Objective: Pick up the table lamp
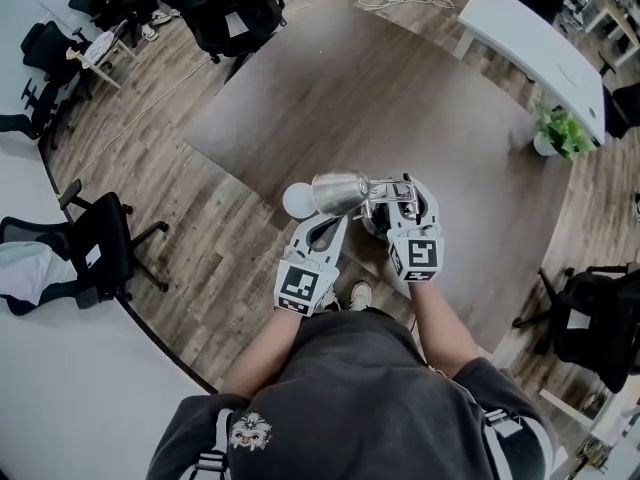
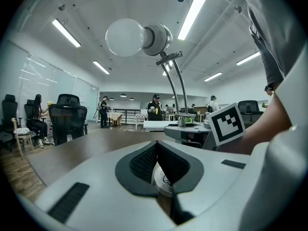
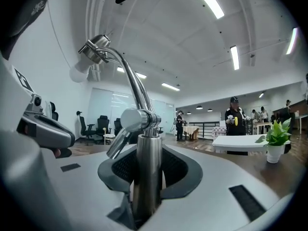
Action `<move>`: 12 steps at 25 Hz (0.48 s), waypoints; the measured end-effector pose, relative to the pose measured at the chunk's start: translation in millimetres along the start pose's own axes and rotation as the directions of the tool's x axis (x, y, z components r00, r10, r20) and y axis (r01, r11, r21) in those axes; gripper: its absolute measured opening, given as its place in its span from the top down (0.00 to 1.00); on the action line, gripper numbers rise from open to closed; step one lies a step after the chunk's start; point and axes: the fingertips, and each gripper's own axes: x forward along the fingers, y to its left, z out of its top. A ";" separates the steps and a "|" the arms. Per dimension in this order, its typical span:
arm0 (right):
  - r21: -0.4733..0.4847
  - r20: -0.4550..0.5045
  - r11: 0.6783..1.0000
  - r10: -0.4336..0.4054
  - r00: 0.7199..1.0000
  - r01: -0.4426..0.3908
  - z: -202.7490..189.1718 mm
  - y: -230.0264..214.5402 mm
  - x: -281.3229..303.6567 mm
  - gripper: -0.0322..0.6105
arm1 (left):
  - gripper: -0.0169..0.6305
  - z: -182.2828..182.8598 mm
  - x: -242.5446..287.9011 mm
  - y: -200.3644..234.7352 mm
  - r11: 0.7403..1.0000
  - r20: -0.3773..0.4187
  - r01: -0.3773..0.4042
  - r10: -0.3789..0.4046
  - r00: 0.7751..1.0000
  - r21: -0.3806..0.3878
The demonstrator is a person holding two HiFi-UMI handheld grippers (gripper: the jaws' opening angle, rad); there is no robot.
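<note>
Step in hand: securing the grip.
- Left gripper [image 2: 156, 147]: just beside the table lamp [image 1: 338, 192] head, jaws pressed together, nothing held.
- Right gripper [image 3: 147, 174]: pinching the lamp's steel post.

Next, probably: lift straight up and slowly. The head overhangs the left side and could tip.

The lamp is at the near edge of the brown tabletop [image 1: 330, 98]. Office chair [image 1: 100, 253] far left of the lamp, potted plant [image 1: 560, 133] far right.

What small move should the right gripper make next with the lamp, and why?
Probably a slow, straight lift. The right gripper has its jaws shut on the upright post of the lamp, so the grasp looks made. The bulb hangs well out to one side of the post, so the weight seems off-centre and a jerk could tilt it. The left gripper is shut, off the lamp.
</note>
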 end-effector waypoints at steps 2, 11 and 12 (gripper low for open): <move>0.001 0.011 1.000 0.005 1.000 -0.005 3.5 -0.3 -0.2 0.77 | 0.96 0.7 0.8 -1.6 1.000 0.001 0.004 -0.004 1.000 0.001; -0.007 0.023 1.000 0.022 0.999 -0.022 9.2 2.2 1.7 0.83 | 0.96 4.8 1.2 -6.7 1.000 0.005 0.012 -0.012 1.000 0.013; -0.009 0.022 1.000 0.021 1.000 -0.021 8.8 2.2 1.4 0.84 | 0.96 4.6 0.8 -7.1 1.000 0.005 0.012 -0.012 1.000 0.014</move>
